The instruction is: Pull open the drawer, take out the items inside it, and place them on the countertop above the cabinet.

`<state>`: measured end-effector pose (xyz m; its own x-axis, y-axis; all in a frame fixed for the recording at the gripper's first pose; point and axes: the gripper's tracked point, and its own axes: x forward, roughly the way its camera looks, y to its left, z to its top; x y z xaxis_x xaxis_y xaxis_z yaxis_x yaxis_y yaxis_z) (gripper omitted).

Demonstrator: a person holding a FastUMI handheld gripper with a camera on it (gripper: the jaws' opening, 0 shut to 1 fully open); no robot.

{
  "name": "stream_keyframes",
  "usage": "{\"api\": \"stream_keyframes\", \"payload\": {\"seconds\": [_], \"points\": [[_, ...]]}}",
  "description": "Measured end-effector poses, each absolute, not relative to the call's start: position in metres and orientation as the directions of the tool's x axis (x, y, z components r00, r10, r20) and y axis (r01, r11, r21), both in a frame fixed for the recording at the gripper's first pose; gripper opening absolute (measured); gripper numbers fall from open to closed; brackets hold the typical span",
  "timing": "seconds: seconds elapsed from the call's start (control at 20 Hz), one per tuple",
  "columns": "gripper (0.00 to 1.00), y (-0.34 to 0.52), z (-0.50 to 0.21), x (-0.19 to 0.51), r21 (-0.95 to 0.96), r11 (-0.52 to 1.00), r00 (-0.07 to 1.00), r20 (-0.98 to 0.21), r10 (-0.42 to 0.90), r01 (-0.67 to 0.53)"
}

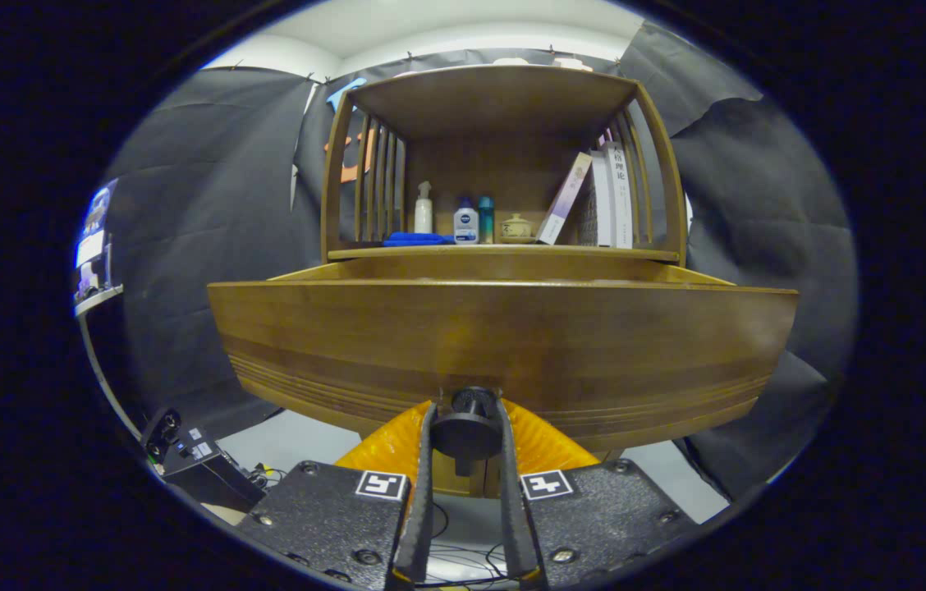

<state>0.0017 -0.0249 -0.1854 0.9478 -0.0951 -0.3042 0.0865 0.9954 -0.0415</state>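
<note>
A wooden cabinet stands straight ahead, and its drawer [502, 345] is pulled out toward me, the wide front panel close to the camera. A dark round knob [469, 427] sits at the lower middle of that panel. My gripper [467, 419] is shut on the knob, one finger pressing each side. The drawer's inside is hidden behind its front panel. Above the drawer lies the countertop [504, 250], a shelf under a wooden canopy.
On the countertop stand a white pump bottle [424, 209], a small white-and-blue bottle [465, 223], a teal bottle [486, 219], a small lidded pot [516, 228], a blue cloth [416, 239] and leaning books [594, 197]. A dark box with cables [192, 464] lies on the floor at left.
</note>
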Motion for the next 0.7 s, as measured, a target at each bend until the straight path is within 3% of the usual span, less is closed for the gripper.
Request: {"api": "stream_keyframes", "payload": {"seconds": [0.45, 0.7], "points": [[0.37, -0.019, -0.188, -0.010, -0.034, 0.997, 0.932, -0.354, -0.078, 0.071], [0.52, -0.017, -0.169, -0.019, -0.060, 0.997, 0.927, -0.370, -0.058, 0.038]]}}
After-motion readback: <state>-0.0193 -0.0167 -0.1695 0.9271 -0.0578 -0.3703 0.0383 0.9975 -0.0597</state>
